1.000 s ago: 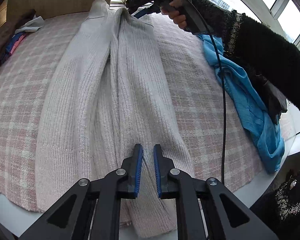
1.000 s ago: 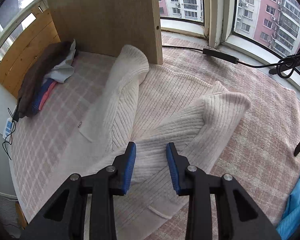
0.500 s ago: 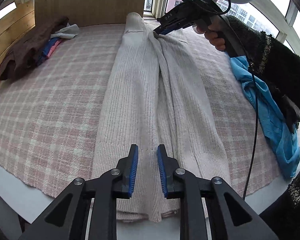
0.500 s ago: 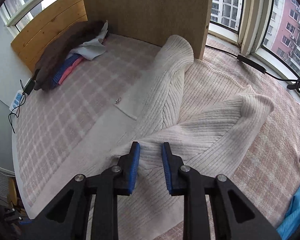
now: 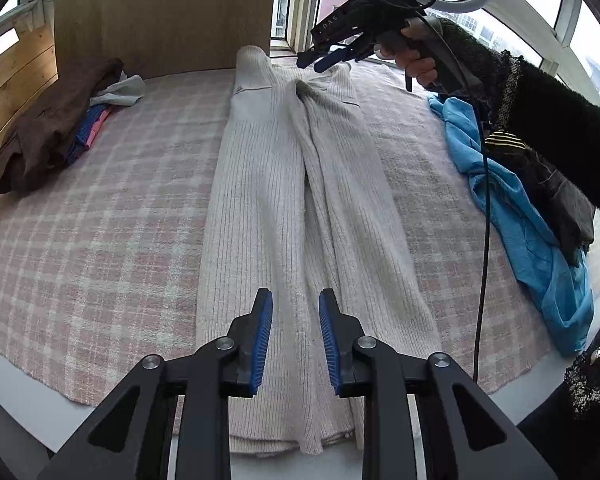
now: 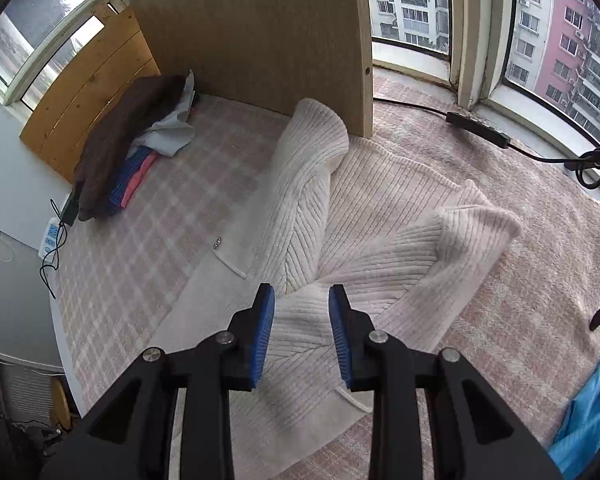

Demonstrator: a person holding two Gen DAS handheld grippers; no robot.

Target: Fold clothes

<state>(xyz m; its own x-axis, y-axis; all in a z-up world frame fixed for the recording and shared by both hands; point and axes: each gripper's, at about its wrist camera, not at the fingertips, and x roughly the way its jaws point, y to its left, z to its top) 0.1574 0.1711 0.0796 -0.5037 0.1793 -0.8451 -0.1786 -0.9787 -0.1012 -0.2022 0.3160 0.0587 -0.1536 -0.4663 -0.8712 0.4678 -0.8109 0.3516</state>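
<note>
Pink plaid tabletop (image 5: 100, 240) carries the cream ribbed knit garment (image 5: 300, 200), folded lengthwise; crosswise folding is judged outstanding. Left gripper (image 5: 295, 332) and right gripper (image 6: 301, 328) are held part-open, empty.

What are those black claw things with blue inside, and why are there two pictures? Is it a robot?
No robot: a person holds a tool in each hand, and each tool has a camera looking along its two fingers. One picture comes from the left claw, at the near end of a long cream knitted garment. The other comes from the right claw, at the far end; you can see it in the person's hand there. Both claws are open, holding nothing. The garment lies on a pink checked blanket, between a brown clothes pile and a blue cloth.
</note>
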